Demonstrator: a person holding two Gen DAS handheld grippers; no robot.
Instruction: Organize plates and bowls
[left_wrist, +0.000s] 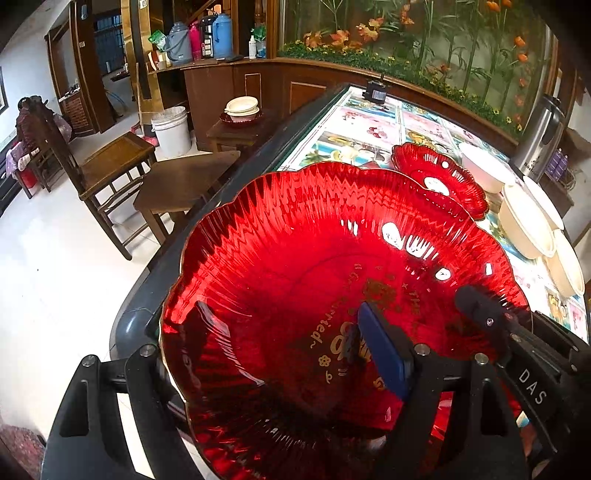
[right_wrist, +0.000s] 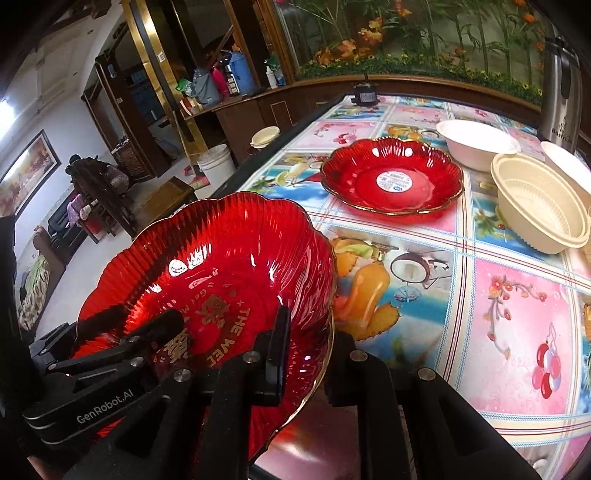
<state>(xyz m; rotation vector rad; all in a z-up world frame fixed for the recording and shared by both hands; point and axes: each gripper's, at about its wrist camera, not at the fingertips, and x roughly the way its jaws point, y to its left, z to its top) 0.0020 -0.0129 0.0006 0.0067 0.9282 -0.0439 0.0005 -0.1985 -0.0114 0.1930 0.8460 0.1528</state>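
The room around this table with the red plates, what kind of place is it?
Probably a home dining or living room: a table under a fruit-and-flower printed plastic tablecloth, dark wooden chairs on a pale tiled floor, and a wooden sideboard holding a blue thermos flask.

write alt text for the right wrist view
The right claw grips the rim of a red glass plate tilted at the table edge. Beyond sit a second red plate and cream bowls.
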